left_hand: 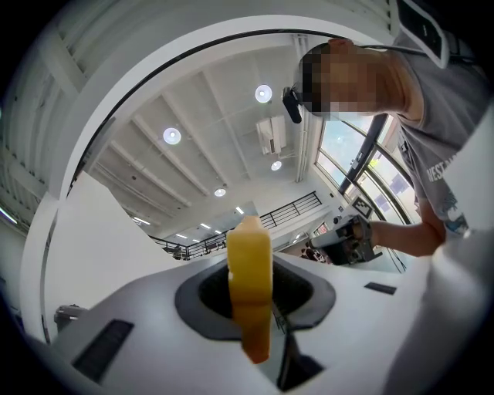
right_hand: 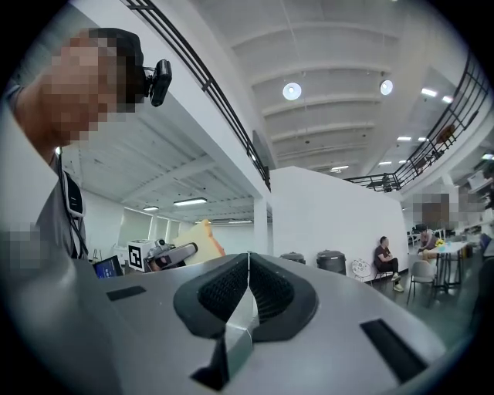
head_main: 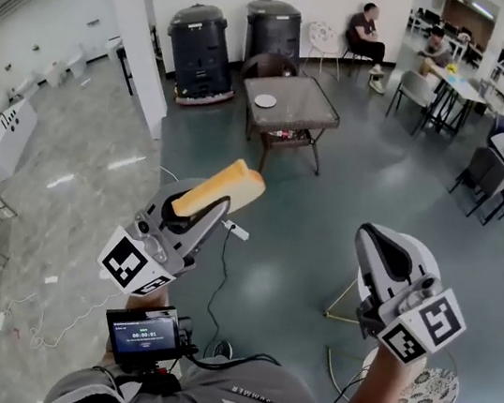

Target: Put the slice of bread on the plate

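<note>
My left gripper [head_main: 197, 208] is shut on a yellow-crusted slice of bread [head_main: 222, 190], which sticks out forward and upward from its jaws. In the left gripper view the bread [left_hand: 248, 284] stands on edge between the jaws of the left gripper [left_hand: 252, 312]. A small white plate [head_main: 265, 100] lies on a square glass-topped table [head_main: 297, 108] far ahead on the floor. My right gripper [head_main: 388, 253] is held at the right, jaws shut with nothing between them; in its own view the right gripper [right_hand: 245, 302] has its pads together. From there the bread [right_hand: 200, 234] shows at the left.
Two dark bins [head_main: 200, 50] stand behind the table beside a white pillar [head_main: 136, 26]. A brown chair [head_main: 269, 64] sits at the table's far side. People sit at tables at the right [head_main: 451, 80]. A cable [head_main: 218, 276] trails over the floor below me, and a patterned round seat [head_main: 425, 394] is by my right arm.
</note>
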`<state>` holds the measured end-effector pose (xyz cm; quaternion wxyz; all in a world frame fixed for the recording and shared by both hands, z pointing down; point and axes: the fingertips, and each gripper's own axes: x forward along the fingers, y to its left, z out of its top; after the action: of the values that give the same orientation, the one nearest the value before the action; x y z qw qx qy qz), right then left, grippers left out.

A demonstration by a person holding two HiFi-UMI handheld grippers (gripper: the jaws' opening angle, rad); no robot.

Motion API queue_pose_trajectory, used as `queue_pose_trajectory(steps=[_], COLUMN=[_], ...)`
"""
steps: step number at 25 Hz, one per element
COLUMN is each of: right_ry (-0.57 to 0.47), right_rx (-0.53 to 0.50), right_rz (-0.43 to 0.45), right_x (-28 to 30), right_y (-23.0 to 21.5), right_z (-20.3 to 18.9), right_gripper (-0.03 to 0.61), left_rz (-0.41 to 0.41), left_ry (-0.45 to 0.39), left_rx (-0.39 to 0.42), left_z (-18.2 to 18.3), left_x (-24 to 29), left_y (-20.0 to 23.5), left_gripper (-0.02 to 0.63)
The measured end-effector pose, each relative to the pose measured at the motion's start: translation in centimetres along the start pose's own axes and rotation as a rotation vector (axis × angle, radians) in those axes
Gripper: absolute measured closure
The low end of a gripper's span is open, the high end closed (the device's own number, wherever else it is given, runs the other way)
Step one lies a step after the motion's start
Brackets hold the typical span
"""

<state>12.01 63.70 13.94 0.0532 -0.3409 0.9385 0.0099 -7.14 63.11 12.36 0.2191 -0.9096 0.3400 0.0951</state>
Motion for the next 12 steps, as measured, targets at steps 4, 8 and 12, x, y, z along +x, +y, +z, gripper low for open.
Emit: queue_pose_trajectory(steps=[4, 8, 12], right_ry=[-0.005, -0.011, -0.004], right_rx=[-0.016, -0.021, -0.023], right_rz=[-0.017, -0.029, -0.047], right_x=[1.8, 4.1, 7.0], right_y=[0.3, 1.1, 2.2], right_z=[0.3, 0.1, -0.6], right_gripper=[0.571, 0.571, 0.571], left_rz=[0.004, -0.002, -0.020], left_ry=[-0.016, -0.029, -0.040], left_rx=[0.000, -0.012, -0.030], left_z=[-0.1, -0.6, -1.5], left_x=[-1.1, -2.4, -3.9], left_y=[2.2, 4.2, 6.7], left_gripper=[0.523, 0.523, 0.523])
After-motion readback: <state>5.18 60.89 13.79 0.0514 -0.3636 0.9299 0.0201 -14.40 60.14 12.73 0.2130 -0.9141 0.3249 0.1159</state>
